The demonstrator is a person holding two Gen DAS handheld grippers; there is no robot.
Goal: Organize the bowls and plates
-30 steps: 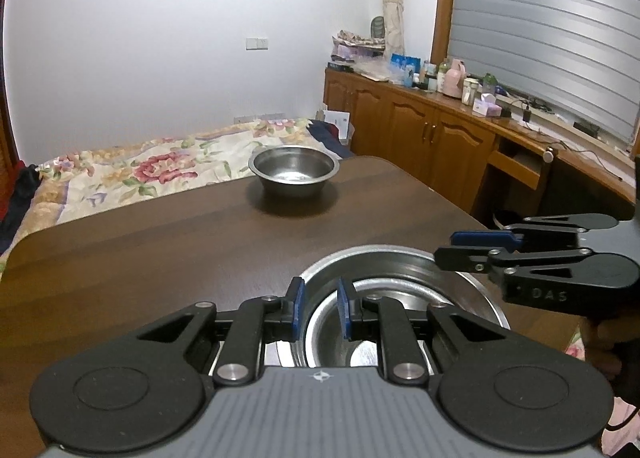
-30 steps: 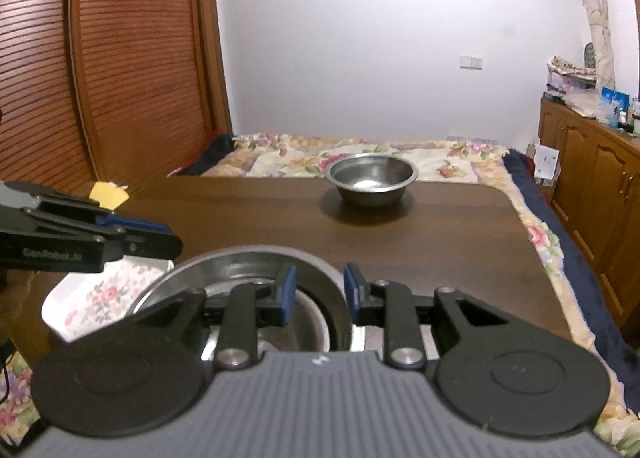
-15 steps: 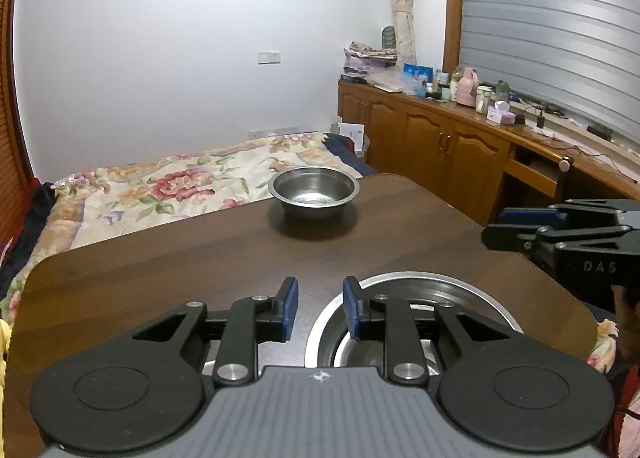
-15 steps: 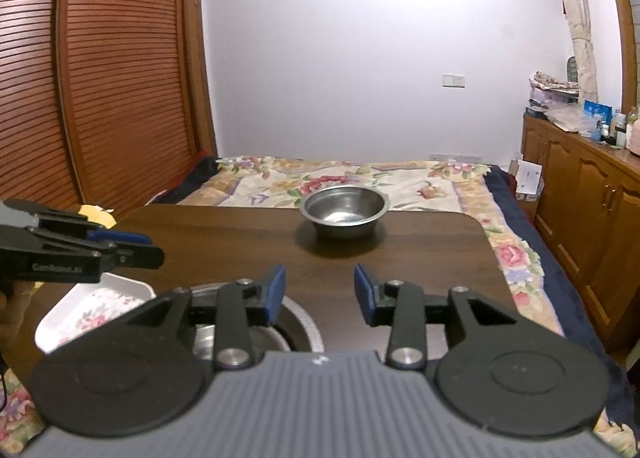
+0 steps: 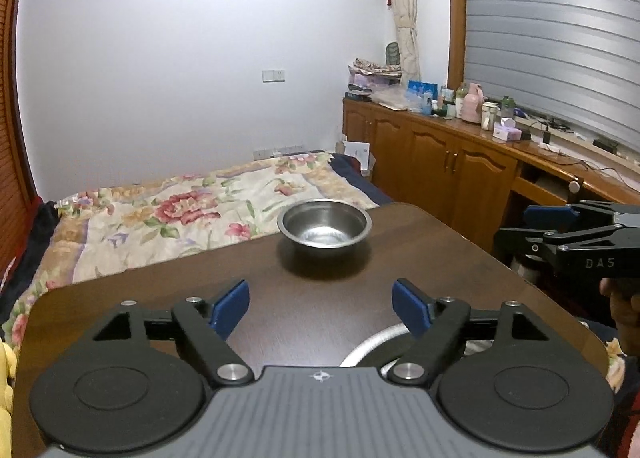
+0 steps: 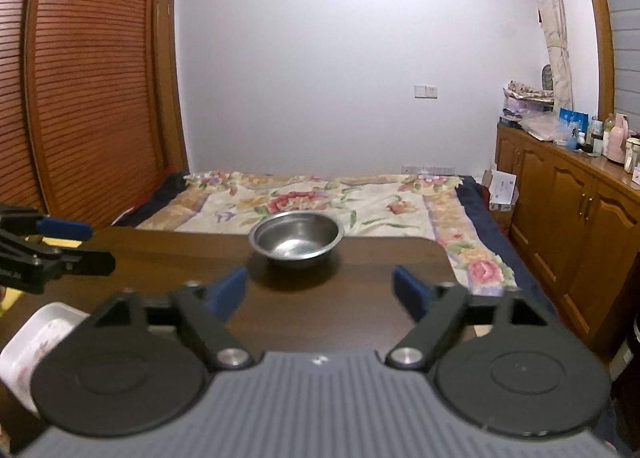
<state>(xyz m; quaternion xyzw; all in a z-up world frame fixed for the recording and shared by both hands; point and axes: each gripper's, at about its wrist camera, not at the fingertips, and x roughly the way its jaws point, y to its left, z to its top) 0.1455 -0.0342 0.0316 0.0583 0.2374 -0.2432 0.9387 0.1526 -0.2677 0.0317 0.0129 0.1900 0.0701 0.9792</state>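
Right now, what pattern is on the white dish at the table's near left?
Pink floral print on the white dish, seen in the right wrist view.

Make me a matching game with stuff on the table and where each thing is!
Things:
1. small steel bowl
2. big steel bowl
3. flowery white plate
4. left gripper

Places or states:
A. near edge of the table, mostly hidden behind a gripper
B. far end of the table, by the bed
C. open, holding nothing
D. table's left corner, seen from the right wrist

Pairs: 1-B, 2-A, 3-D, 4-C
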